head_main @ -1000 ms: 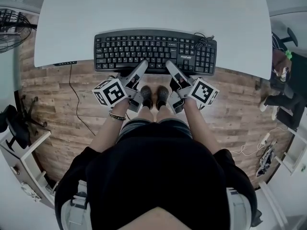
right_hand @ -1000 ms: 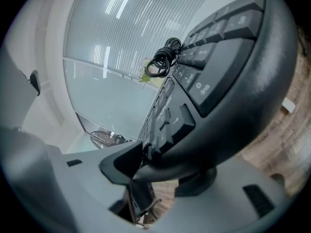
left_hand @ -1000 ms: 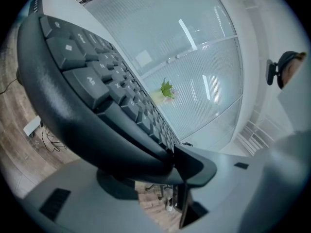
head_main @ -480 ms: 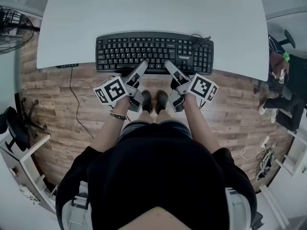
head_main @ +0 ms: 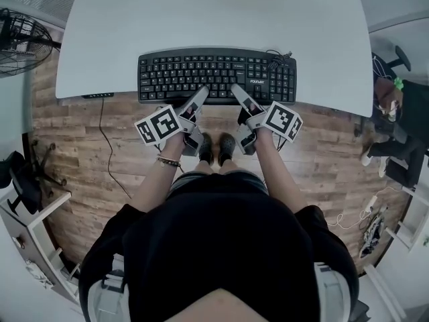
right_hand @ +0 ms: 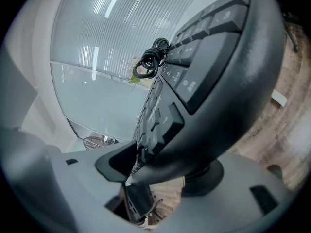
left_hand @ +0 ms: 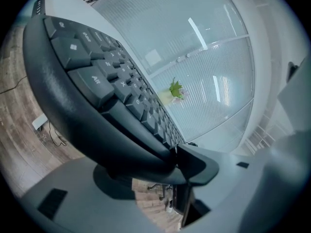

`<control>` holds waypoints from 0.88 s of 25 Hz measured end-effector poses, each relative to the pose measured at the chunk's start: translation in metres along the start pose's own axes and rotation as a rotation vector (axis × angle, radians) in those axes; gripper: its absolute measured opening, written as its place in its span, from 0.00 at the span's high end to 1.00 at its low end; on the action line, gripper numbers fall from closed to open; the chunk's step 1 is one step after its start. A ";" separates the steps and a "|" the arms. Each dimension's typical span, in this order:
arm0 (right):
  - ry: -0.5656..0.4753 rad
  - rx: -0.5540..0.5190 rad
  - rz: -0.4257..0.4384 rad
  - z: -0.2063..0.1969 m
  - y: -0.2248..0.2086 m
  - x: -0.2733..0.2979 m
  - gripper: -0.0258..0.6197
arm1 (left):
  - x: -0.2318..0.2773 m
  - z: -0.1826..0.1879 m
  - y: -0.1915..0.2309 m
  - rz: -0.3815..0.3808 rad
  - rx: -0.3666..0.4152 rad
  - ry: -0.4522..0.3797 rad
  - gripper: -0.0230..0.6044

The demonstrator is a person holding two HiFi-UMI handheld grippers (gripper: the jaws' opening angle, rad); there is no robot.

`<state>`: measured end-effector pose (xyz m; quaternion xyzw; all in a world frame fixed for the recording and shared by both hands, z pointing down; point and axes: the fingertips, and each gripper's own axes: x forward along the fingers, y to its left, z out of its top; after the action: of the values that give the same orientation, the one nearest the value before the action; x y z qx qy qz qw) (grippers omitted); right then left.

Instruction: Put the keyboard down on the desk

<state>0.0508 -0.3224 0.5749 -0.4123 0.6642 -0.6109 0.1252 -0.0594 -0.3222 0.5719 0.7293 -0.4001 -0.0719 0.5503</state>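
- The keyboard (head_main: 216, 76) is lying flat at the near edge of the worktop (head_main: 214, 19), with its front rim sitting between both pairs of fingers.
- The left gripper (head_main: 200, 94) is easing off: its fingers (left_hand: 209, 165) have just been opening and are standing apart around the rim.
- The right gripper (head_main: 236, 92) is doing likewise, with its fingers (right_hand: 114, 163) spreading wide, probably because the worktop is now carrying the weight.

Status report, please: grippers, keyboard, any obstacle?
Left gripper, right gripper: jaws just opening, keyboard front edge between them. It lies on desk, at near edge. Cable coil on its right rear corner.
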 end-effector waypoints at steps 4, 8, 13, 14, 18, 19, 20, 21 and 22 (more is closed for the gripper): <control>-0.010 0.009 0.001 0.001 0.000 0.001 0.52 | 0.003 0.003 0.003 0.013 0.010 0.012 0.50; -0.010 0.002 -0.003 0.002 -0.001 0.001 0.52 | 0.004 0.004 0.004 0.013 -0.006 0.002 0.48; -0.012 0.008 -0.008 0.002 -0.002 0.002 0.51 | 0.004 0.006 0.005 0.014 -0.013 -0.002 0.47; -0.012 0.011 -0.008 0.002 -0.002 0.002 0.50 | 0.004 0.006 0.005 0.015 -0.015 -0.002 0.47; -0.008 0.017 -0.011 0.003 -0.002 0.003 0.49 | 0.005 0.006 0.005 0.012 -0.016 0.000 0.46; -0.007 0.017 -0.013 0.003 -0.002 0.003 0.49 | 0.005 0.006 0.005 0.012 -0.015 0.001 0.46; -0.008 0.017 -0.015 0.003 -0.002 0.004 0.49 | 0.005 0.006 0.006 0.013 -0.015 0.003 0.46; -0.009 0.017 -0.017 0.003 -0.002 0.004 0.48 | 0.005 0.006 0.006 0.014 -0.015 0.005 0.46; -0.010 0.017 -0.019 0.003 -0.003 0.004 0.48 | 0.006 0.006 0.006 0.014 -0.015 0.006 0.45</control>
<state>0.0518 -0.3270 0.5779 -0.4206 0.6543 -0.6156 0.1264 -0.0621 -0.3311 0.5761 0.7226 -0.4032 -0.0689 0.5573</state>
